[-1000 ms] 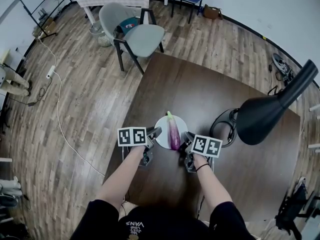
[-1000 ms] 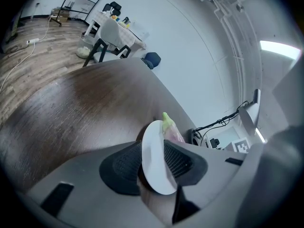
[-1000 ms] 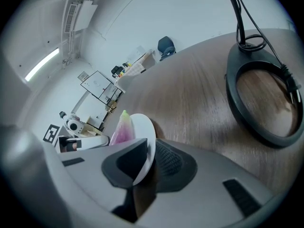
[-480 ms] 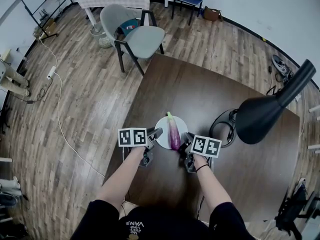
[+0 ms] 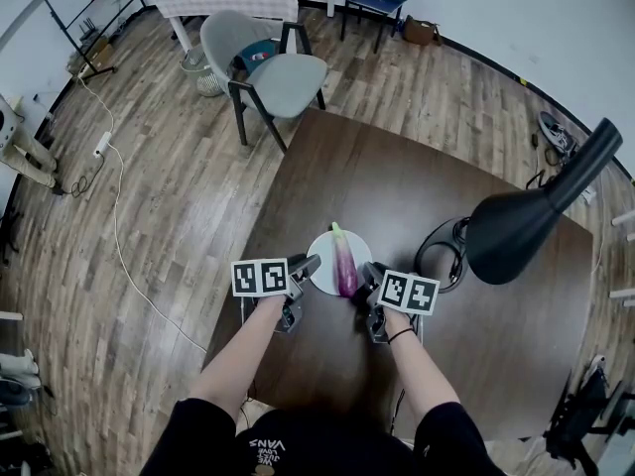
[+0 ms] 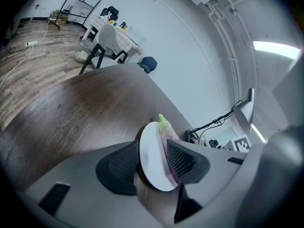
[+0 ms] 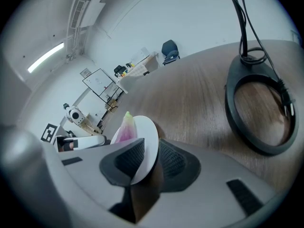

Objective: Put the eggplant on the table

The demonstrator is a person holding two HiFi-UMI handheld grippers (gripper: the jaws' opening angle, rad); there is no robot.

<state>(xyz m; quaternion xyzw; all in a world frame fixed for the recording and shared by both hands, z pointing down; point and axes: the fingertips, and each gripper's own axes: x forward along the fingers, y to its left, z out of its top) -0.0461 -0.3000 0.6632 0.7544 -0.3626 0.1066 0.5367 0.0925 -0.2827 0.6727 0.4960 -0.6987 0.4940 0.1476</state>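
Observation:
A purple eggplant [image 5: 344, 263] with a green stem lies on a small white plate [image 5: 322, 261] on the dark wooden table [image 5: 397, 186]. My left gripper [image 5: 303, 266] straddles the plate's left rim. In the left gripper view the plate [image 6: 151, 148] and the eggplant [image 6: 166, 127] sit between the opening jaws of the left gripper [image 6: 152, 163], whose pads do not press. My right gripper [image 5: 369, 276] is at the plate's right rim. In the right gripper view the right gripper [image 7: 151, 158] is shut on the plate [image 7: 147, 134], with the eggplant [image 7: 126, 129] behind it.
A black desk lamp's head [image 5: 521, 228] hangs over the table's right side, and its ring base with cable [image 7: 259, 108] sits just right of the plate. A grey chair [image 5: 268, 62] stands at the table's far edge. The table's near edge lies under my forearms.

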